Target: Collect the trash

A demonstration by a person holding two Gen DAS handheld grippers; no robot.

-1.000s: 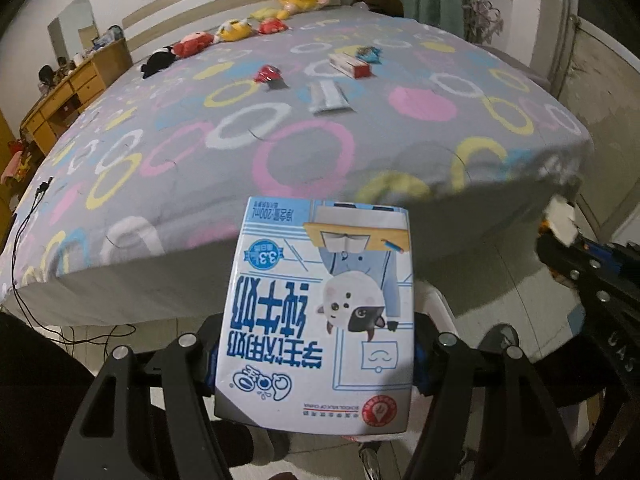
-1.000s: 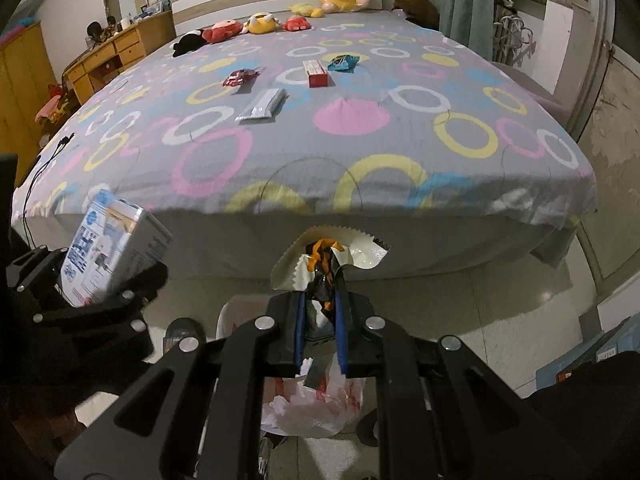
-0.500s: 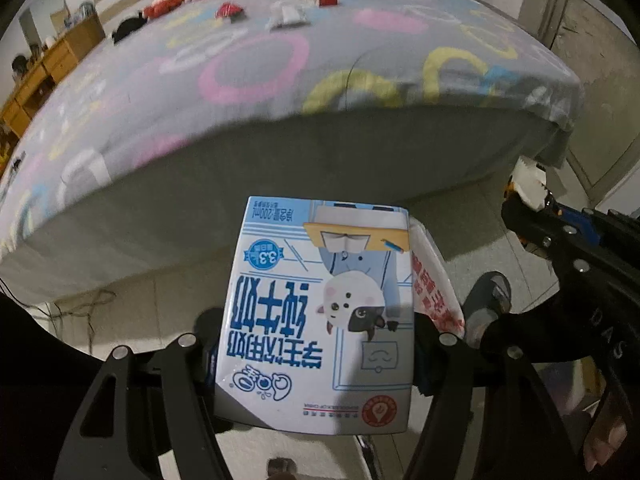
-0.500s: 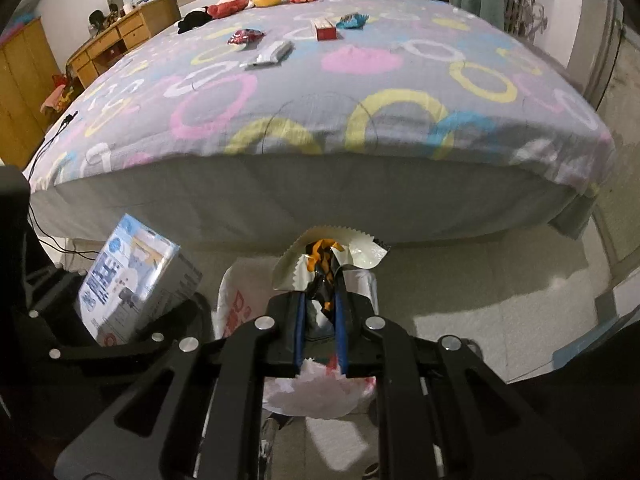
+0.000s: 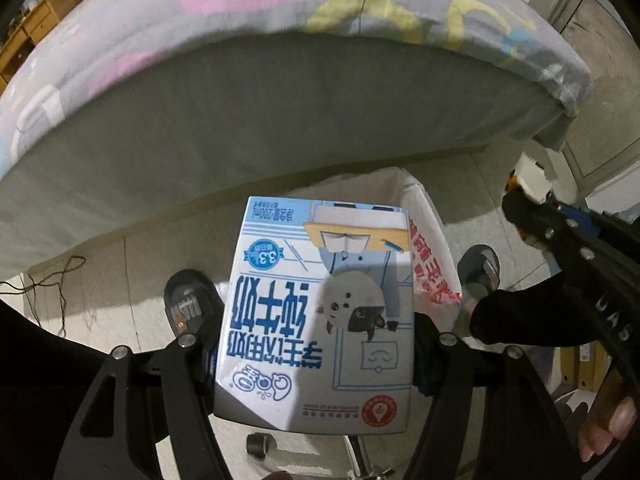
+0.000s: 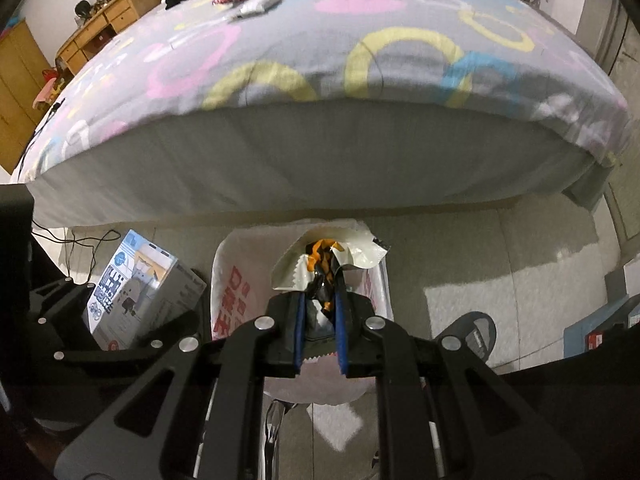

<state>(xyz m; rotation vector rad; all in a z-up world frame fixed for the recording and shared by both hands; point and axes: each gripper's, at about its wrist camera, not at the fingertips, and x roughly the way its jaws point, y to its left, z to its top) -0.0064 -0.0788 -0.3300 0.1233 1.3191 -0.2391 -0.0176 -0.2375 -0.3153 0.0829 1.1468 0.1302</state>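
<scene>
The left gripper (image 5: 316, 360) is clamped across the two narrow sides of a blue-and-white milk carton (image 5: 320, 312), which fills the lower centre of the left wrist view with its print upside down; in the right wrist view the same carton (image 6: 136, 292) sits at the lower left, tilted. A carton this kind is stiff at its folded edges and weaker on its broad faces, and if emptied it is probably light, so a hold on the side walls near the middle, as here, looks sound, while hard squeezing on the faces could dent it. The right gripper (image 6: 320, 308) has its blue pads pressed together on a crumpled snack wrapper (image 6: 332, 260), white with orange and black, in the centre of its view. That film is thin, limp and likely slick, so it is best pinched on a bunched fold, not a loose flap. Below both, in the middle of each frame, stands the trash bin lined with a white plastic bag (image 6: 236, 292) with red print, on the tiled floor (image 6: 500, 264) in front of the bed (image 6: 320, 160). More wrappers (image 6: 260, 4) lie at the top of the right view, far up the bedspread
</scene>
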